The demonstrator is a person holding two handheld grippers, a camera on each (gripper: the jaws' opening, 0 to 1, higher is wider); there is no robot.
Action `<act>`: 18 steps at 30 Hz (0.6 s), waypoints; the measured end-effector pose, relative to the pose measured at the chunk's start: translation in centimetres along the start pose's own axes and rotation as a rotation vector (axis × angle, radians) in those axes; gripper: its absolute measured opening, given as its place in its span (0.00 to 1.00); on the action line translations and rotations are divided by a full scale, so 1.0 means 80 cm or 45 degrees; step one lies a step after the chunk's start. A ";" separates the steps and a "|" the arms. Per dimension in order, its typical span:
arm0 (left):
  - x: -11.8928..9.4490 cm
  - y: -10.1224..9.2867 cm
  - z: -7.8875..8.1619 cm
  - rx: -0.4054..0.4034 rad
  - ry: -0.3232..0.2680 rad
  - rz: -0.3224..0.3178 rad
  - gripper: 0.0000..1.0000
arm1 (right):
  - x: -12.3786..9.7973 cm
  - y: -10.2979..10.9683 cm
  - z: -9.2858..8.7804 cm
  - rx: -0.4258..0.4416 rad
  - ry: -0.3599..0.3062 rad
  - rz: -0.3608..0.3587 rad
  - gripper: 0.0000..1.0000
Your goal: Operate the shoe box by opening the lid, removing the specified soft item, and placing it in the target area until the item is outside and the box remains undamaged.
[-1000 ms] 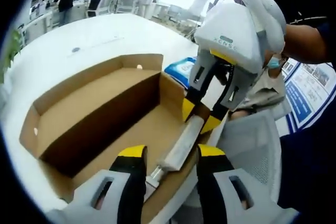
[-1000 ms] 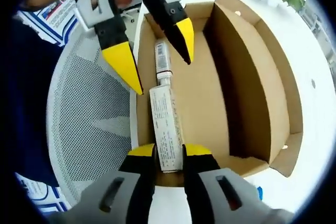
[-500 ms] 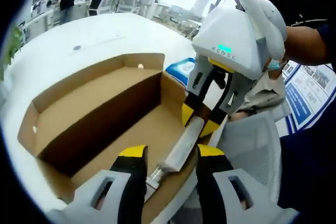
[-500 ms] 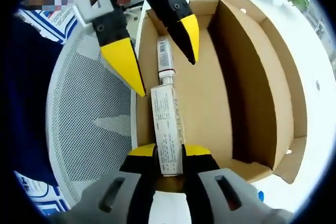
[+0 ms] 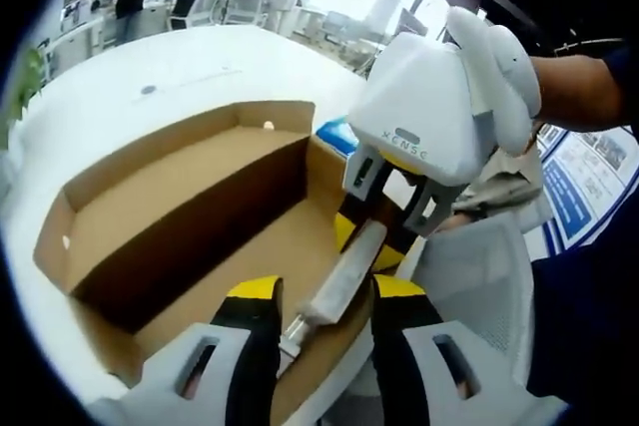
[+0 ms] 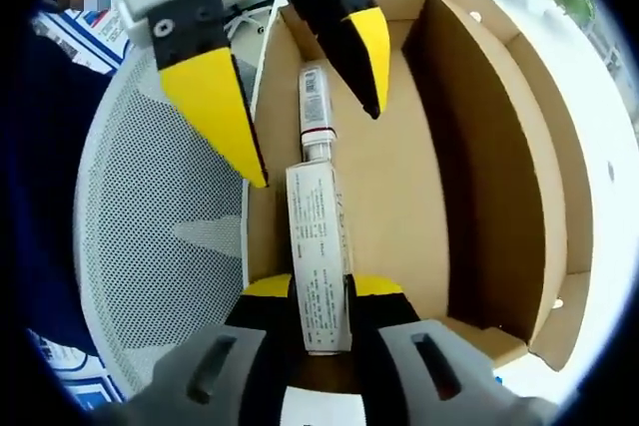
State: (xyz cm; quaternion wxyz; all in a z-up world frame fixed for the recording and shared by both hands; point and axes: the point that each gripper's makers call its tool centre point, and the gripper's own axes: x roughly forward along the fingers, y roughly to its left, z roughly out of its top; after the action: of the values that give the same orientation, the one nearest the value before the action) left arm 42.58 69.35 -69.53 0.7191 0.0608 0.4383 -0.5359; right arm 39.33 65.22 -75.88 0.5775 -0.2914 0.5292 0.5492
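Note:
An open cardboard shoe box (image 5: 180,216) lies on a white table, its lid folded back. A long white tube (image 5: 339,281) rests inside along the box's near wall. My left gripper (image 5: 324,296) is open, its jaws standing either side of the tube's capped end without squeezing it. My right gripper (image 5: 367,241) comes in from the upper right and is shut on the tube's far end. In the right gripper view, my right gripper (image 6: 321,291) clamps the flat end of the tube (image 6: 318,216). My left gripper (image 6: 315,142) hangs open over the cap, above the box (image 6: 399,187).
A white mesh chair (image 6: 160,246) stands right beside the box's near wall. A blue wipes packet (image 5: 334,130) lies behind the box on the white table (image 5: 150,77). Blue-and-white posters (image 5: 589,172) are at the right. People stand far off in the background.
My right gripper has tipped forward and sunk slightly over the tube, staying shut on it. The tube stays in the box and my left gripper stays open around it.

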 end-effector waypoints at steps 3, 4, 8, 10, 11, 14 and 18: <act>0.000 0.000 -0.002 0.003 0.005 0.002 0.33 | 0.002 -0.001 0.002 0.008 -0.029 0.007 0.19; 0.000 -0.001 -0.003 -0.002 0.009 0.002 0.33 | 0.002 -0.002 0.002 0.010 -0.033 0.010 0.18; 0.001 -0.002 -0.002 0.001 0.008 -0.001 0.33 | 0.001 -0.007 0.003 -0.004 -0.049 -0.015 0.17; 0.002 -0.003 -0.002 0.006 0.012 -0.002 0.32 | -0.002 -0.012 0.002 -0.029 -0.042 -0.041 0.17; 0.002 -0.003 -0.002 0.002 0.009 -0.004 0.32 | -0.003 -0.014 0.000 -0.030 -0.032 -0.051 0.17; 0.002 -0.004 -0.001 0.007 0.009 -0.004 0.32 | -0.008 -0.020 0.001 -0.025 -0.041 -0.060 0.17; 0.001 -0.003 -0.002 0.001 0.010 -0.003 0.32 | -0.011 -0.032 0.003 -0.023 -0.048 -0.089 0.17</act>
State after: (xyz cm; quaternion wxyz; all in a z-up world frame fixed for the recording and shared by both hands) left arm 42.31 69.23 -69.59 0.7166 0.0628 0.4409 -0.5368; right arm 41.95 64.59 -75.57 0.6034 -0.3046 0.5027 0.5389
